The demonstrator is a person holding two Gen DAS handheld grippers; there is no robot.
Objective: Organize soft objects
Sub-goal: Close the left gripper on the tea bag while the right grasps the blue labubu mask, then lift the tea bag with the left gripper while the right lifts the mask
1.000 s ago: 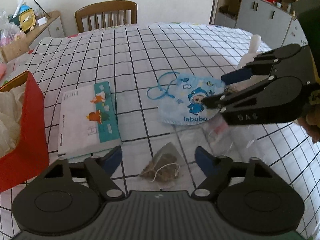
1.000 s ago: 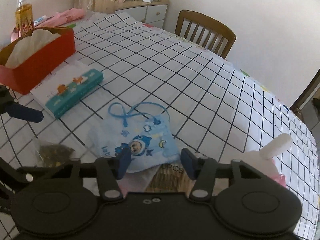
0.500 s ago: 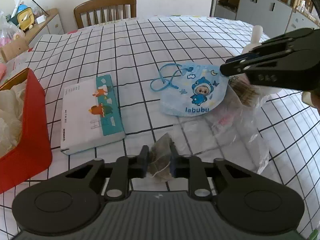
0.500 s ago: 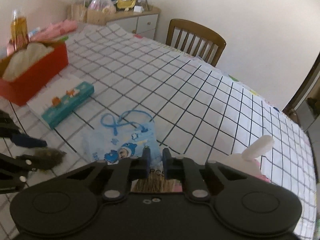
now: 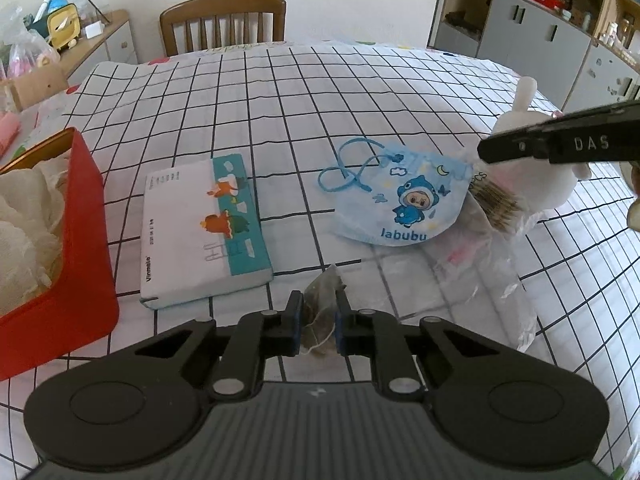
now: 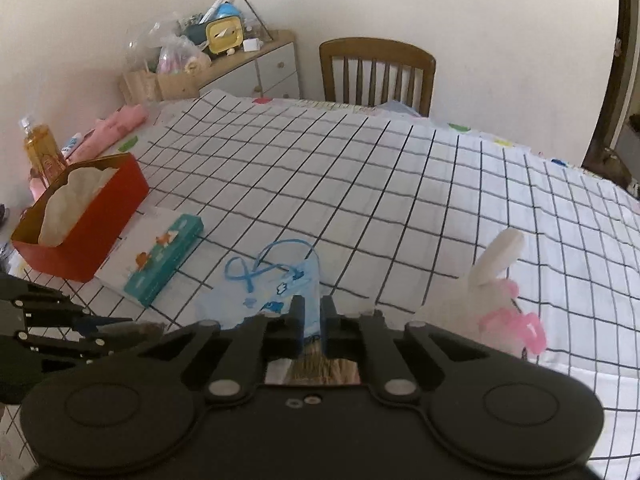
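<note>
My left gripper point(image 5: 318, 320) is shut on a brown tea bag point(image 5: 320, 300) just above the checked tablecloth. My right gripper point(image 6: 308, 320) is shut on the edge of a blue child's face mask point(image 6: 276, 296) printed "labubu" point(image 5: 404, 200), together with a clear plastic bag point(image 5: 480, 264) that holds a brown bundle point(image 5: 496, 200). The mask's edge is lifted off the table. In the left wrist view the right gripper's fingers point(image 5: 520, 146) show at the mask's right edge.
A tissue pack point(image 5: 204, 228) lies left of the mask. A red box point(image 5: 76, 260) with white cloth in it stands at the left. A white plush rabbit point(image 6: 488, 280) sits at the right. A wooden chair point(image 5: 224, 20) is at the far side.
Both grippers went from open to shut: the left closed on the tea bag, the right on the mask's edge and bag. Both have lifted slightly.
</note>
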